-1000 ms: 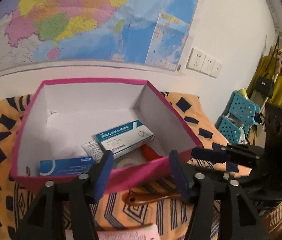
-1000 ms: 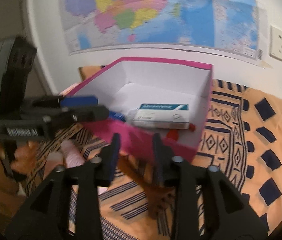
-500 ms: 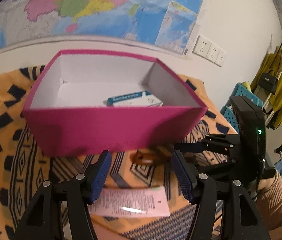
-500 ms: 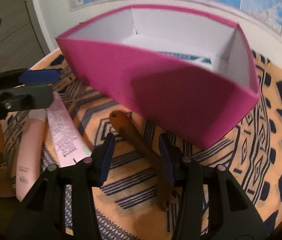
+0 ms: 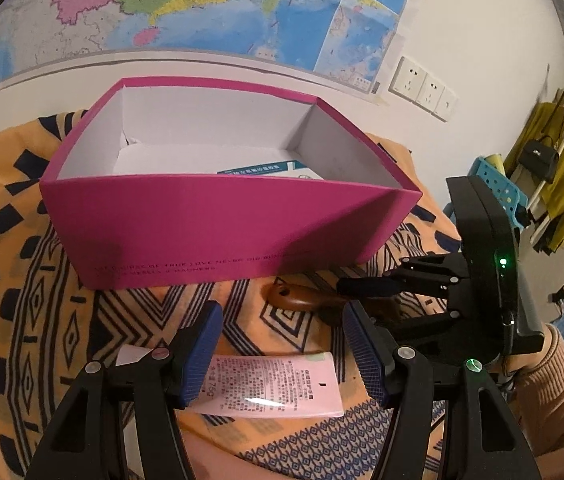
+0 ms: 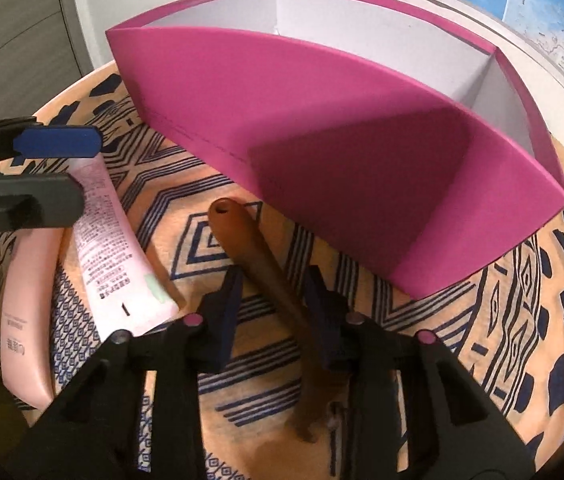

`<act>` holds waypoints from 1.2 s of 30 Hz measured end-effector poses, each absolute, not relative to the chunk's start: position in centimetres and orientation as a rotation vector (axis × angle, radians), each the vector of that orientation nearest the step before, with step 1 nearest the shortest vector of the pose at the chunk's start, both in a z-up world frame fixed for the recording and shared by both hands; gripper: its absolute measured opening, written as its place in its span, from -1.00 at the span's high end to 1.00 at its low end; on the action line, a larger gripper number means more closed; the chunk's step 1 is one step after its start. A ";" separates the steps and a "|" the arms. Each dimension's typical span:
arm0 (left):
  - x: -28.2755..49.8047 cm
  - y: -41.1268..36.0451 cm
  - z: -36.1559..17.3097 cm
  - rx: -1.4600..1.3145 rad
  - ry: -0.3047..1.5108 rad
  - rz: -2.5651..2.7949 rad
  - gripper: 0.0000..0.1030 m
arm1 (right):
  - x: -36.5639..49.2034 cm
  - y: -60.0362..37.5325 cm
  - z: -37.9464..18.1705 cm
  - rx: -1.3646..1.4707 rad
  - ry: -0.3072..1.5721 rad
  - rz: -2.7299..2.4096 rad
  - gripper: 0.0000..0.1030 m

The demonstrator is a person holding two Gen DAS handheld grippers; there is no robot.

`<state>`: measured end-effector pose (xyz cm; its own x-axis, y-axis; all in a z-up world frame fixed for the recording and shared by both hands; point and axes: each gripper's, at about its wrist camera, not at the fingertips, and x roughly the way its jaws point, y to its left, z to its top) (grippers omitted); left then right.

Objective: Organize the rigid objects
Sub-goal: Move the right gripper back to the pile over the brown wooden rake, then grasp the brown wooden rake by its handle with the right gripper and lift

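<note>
Both grippers have dropped from above the pink box down to the patterned cloth in front of it. Right gripper jaws are closing around the brown wooden handle, which is lying between them just beside the box wall; pads not yet clearly pressing. Left gripper is hanging apart over the pink tube, gripping nothing. A medicine carton is already sitting inside the box, so the handle looks like the next item to go in.
</note>
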<state>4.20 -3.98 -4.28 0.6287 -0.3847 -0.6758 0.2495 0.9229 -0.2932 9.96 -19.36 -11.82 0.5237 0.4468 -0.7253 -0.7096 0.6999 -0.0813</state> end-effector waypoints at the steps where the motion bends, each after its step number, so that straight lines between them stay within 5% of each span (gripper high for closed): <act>1: 4.2 -4.0 -4.4 -0.180 0.817 -0.367 -0.24 | 9.8 -19.3 -11.9 -0.394 0.740 0.713 0.44; 10: 4.1 -4.5 -4.7 -0.175 0.826 -0.388 -0.24 | 9.2 -22.0 -12.0 -0.255 0.800 0.721 0.68; 36: 3.7 -6.0 -4.9 -0.128 0.847 -0.408 -0.24 | 8.7 -21.8 -12.4 -0.237 0.783 0.702 0.62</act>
